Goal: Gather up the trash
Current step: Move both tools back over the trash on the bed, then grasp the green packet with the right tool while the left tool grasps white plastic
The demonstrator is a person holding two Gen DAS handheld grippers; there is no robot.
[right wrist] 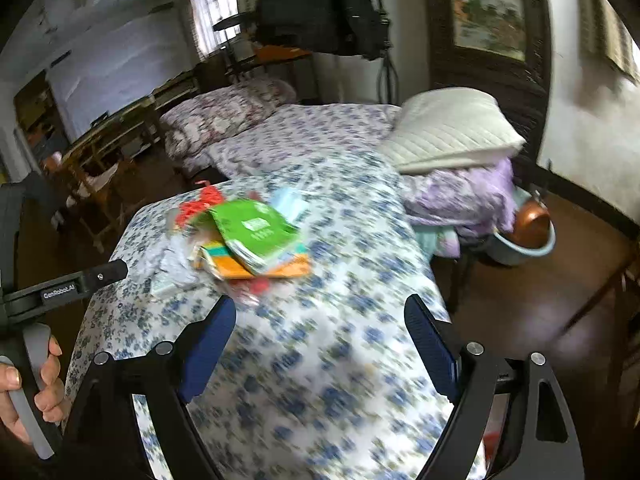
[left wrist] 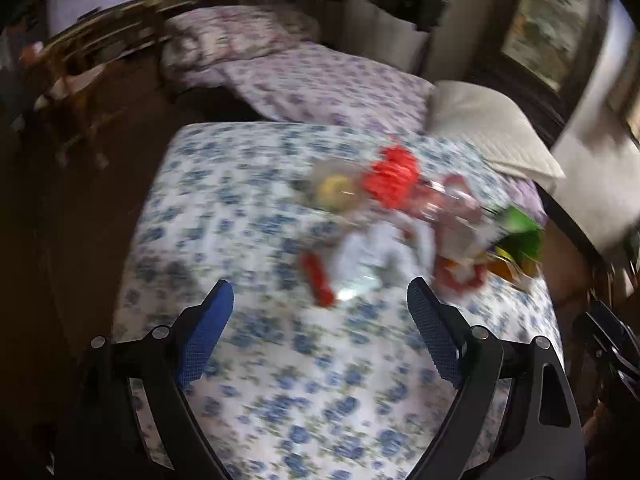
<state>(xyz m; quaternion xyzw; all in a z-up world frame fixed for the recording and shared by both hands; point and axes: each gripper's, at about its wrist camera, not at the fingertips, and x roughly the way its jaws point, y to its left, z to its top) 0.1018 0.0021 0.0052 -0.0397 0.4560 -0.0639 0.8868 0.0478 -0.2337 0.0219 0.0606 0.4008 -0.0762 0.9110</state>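
A heap of trash lies on the bed's blue-flowered sheet (left wrist: 280,380). In the blurred left wrist view it shows a red mesh bundle (left wrist: 394,178), a yellow thing in clear wrap (left wrist: 334,190), crumpled white plastic (left wrist: 372,256) and a green packet (left wrist: 520,232). My left gripper (left wrist: 320,292) is open just short of the heap, nothing between its blue pads. The right wrist view shows the green packet (right wrist: 256,228) on an orange one (right wrist: 264,270), with the red mesh (right wrist: 200,202) behind. My right gripper (right wrist: 320,308) is open and holds nothing, just short of the packets.
A white quilted pillow (right wrist: 452,128) and purple bedding (right wrist: 464,196) lie at the bed's far right. A copper pot (right wrist: 530,224) sits in a blue basin on the floor. A second bed (right wrist: 304,128) stands behind, wooden chairs (right wrist: 96,184) to the left. A hand (right wrist: 44,384) holds the left gripper's handle.
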